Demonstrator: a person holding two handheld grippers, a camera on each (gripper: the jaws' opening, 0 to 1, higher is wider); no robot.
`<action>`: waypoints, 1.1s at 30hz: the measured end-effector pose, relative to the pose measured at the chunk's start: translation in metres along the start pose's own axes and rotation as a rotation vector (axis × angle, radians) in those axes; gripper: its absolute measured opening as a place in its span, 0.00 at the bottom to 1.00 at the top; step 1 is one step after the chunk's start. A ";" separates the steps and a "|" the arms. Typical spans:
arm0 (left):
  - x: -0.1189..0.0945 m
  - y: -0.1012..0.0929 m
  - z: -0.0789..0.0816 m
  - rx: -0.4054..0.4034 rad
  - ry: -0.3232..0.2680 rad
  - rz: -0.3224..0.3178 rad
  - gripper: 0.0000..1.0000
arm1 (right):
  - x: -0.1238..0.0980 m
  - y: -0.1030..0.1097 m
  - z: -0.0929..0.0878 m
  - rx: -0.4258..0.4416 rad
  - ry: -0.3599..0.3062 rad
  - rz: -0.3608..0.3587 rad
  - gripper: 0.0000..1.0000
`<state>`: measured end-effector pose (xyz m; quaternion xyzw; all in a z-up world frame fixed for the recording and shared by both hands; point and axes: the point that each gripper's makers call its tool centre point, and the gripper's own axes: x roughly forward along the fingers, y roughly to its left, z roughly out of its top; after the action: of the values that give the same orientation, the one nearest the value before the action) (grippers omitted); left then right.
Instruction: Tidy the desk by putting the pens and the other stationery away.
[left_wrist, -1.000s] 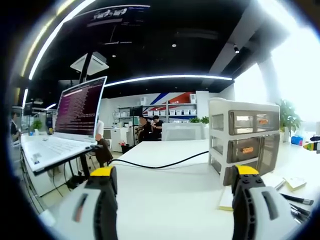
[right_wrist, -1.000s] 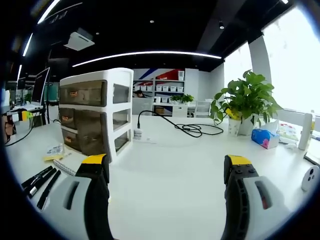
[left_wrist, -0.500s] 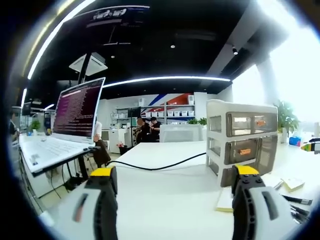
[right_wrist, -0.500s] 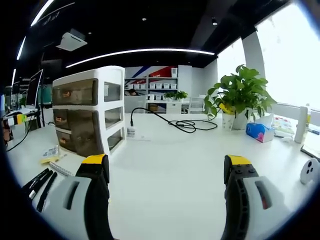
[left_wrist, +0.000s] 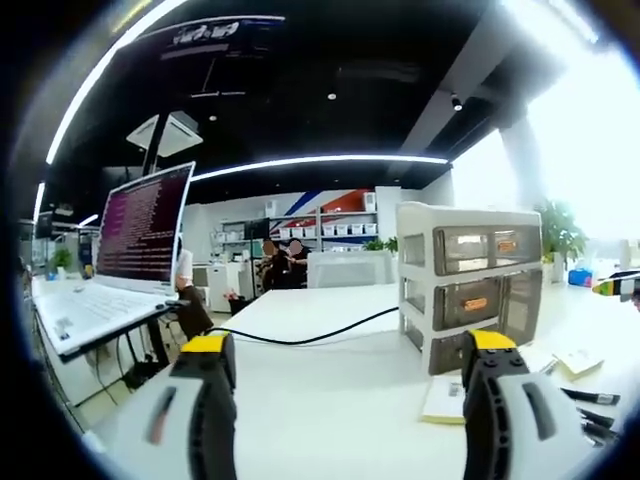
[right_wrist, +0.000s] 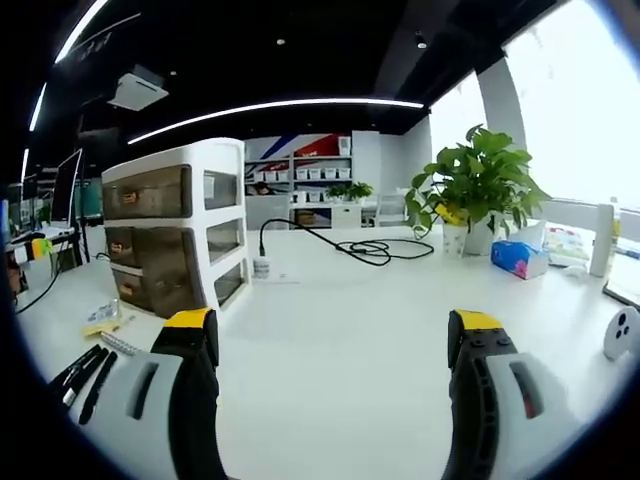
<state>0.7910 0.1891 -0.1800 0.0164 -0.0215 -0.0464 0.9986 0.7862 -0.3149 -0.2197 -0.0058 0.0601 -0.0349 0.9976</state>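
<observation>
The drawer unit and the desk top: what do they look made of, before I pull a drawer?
The drawer unit looks like moulded plastic: a glossy white frame with smoky, see-through drawer fronts that show dim contents. The desk top looks like smooth white laminate, or perhaps painted board; it has a soft sheen and no visible grain.

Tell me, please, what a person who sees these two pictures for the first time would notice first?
Most striking is the white drawer unit with three smoky drawers, standing on the white desk. Black pens lie on the desk in front of it, beside a yellow notepad. In the left gripper view an open laptop glows at the left, and in the right gripper view a leafy potted plant stands by the bright window.
</observation>
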 end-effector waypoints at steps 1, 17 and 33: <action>0.000 0.000 -0.001 0.004 0.003 0.004 0.95 | 0.001 -0.001 -0.002 0.003 0.010 0.002 0.97; 0.000 -0.011 -0.002 0.030 0.013 -0.034 0.94 | -0.002 -0.013 0.006 -0.072 -0.040 -0.109 0.97; 0.004 -0.008 -0.013 0.066 0.057 -0.012 0.94 | -0.016 0.028 0.066 -0.266 -0.351 0.005 0.85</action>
<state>0.7948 0.1811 -0.1931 0.0506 0.0057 -0.0511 0.9974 0.7800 -0.2858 -0.1529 -0.1434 -0.1106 -0.0226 0.9832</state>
